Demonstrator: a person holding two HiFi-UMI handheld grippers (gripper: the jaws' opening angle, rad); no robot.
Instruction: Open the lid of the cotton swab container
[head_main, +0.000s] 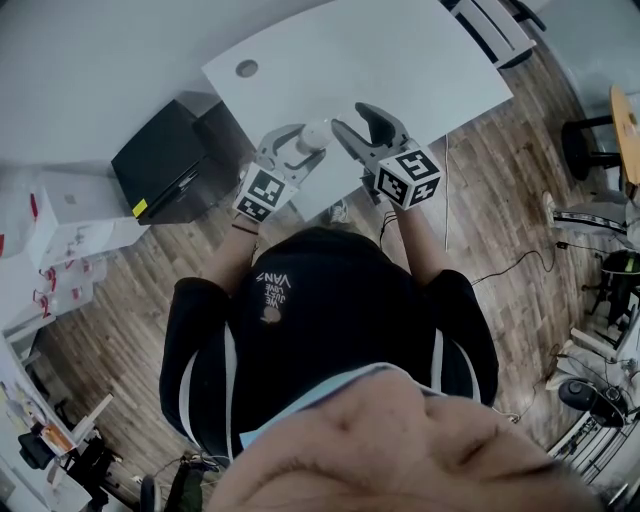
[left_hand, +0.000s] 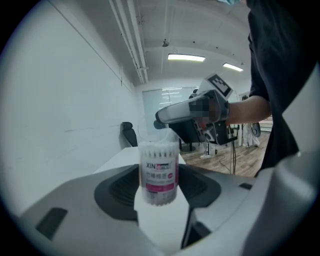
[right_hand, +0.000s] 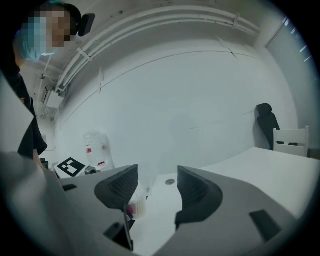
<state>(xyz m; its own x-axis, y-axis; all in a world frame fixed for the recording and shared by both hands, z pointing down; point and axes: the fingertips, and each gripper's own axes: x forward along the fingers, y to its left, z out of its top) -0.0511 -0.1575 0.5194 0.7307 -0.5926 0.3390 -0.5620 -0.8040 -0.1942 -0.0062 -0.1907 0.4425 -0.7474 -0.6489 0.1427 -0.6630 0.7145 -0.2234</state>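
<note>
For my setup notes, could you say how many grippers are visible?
2: the left gripper holds the cotton swab container; the right gripper is beside it, jaws apart.

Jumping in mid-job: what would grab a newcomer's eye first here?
The clear cylindrical cotton swab container with a pink label is clamped upright in the left gripper, above the white table. The right gripper hovers close beside it, fingers apart. In the head view, a black box-shaped cabinet stands by the table's left side.
</note>
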